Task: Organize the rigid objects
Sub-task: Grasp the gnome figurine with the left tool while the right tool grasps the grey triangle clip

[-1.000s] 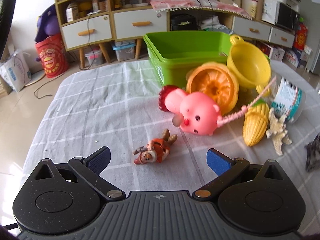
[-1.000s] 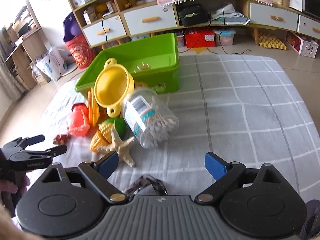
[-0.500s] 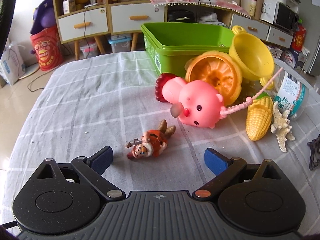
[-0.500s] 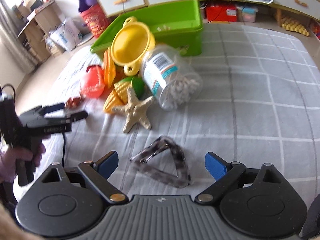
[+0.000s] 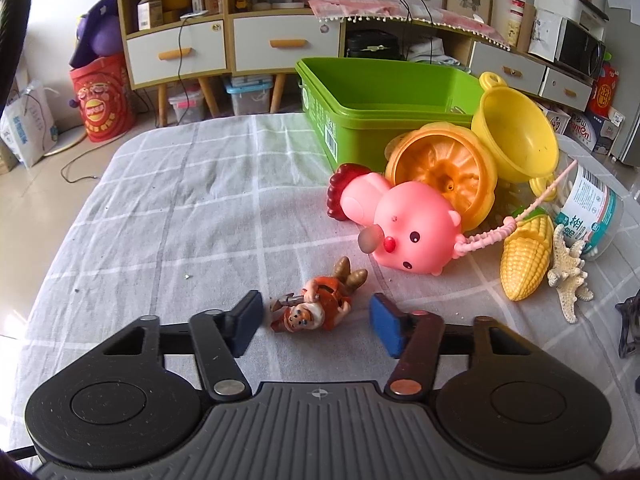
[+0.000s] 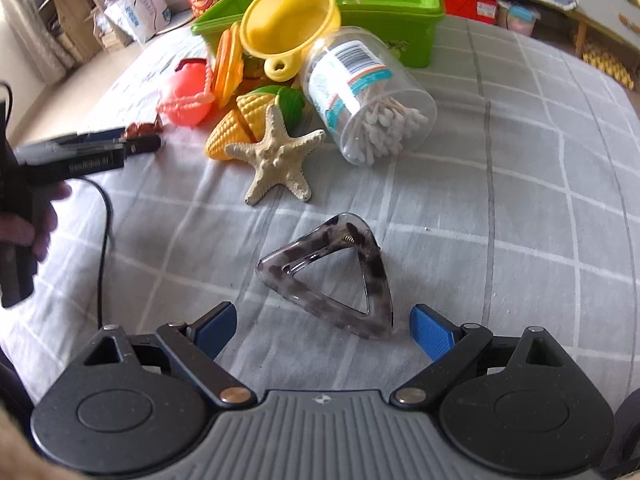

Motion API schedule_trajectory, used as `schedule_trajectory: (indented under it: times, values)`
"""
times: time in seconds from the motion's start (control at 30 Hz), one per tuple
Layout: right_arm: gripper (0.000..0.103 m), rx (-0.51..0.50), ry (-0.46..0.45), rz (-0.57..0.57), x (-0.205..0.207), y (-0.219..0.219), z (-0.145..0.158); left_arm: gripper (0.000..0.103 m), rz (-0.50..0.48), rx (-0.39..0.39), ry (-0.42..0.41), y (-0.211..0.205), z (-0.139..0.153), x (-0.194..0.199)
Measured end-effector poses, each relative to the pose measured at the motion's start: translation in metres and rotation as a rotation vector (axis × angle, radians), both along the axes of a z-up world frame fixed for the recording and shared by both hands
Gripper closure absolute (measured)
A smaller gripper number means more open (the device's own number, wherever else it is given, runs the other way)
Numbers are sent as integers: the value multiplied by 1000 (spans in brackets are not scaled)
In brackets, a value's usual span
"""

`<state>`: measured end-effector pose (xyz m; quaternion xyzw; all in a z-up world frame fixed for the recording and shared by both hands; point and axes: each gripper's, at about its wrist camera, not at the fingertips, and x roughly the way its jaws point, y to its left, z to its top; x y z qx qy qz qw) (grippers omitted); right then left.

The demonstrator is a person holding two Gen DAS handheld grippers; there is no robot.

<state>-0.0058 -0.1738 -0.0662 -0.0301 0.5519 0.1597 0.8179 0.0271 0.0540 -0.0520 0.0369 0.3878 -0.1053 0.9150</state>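
Note:
A small orange figurine (image 5: 320, 309) lies on the grey checked cloth between the pads of my left gripper (image 5: 316, 325), which is partly closed around it without touching. My right gripper (image 6: 322, 330) is open just short of a grey tortoiseshell triangular hair claw (image 6: 332, 276). A green bin (image 5: 384, 108) stands at the back, also in the right wrist view (image 6: 384, 8). In front of it lie a pink pig toy (image 5: 404, 228), an orange pumpkin half (image 5: 444, 168), a yellow funnel (image 5: 516, 136), a toy corn (image 5: 526, 260), a starfish (image 6: 278, 156) and a cotton swab jar (image 6: 368, 96).
The left gripper shows from the side in the right wrist view (image 6: 80, 154), held by a hand at the left edge. The cloth-covered table (image 5: 180, 200) drops off to the floor at the left. Cabinets and drawers stand behind.
My left gripper has moved forward around the figurine and its jaws have narrowed. My right gripper has moved forward and down toward the hair claw, which now sits just ahead of the pads.

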Motion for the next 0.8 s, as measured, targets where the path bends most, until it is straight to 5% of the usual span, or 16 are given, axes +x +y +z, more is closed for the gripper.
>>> schedule_trajectory:
  times: [0.27,0.8]
  values:
    - [27,-37,-20,8,1,3,-1,55,8,-21,24,1,3,3]
    - [35,-97,-79,22,2,9,0,55,-60,18,72,-13,3,3]
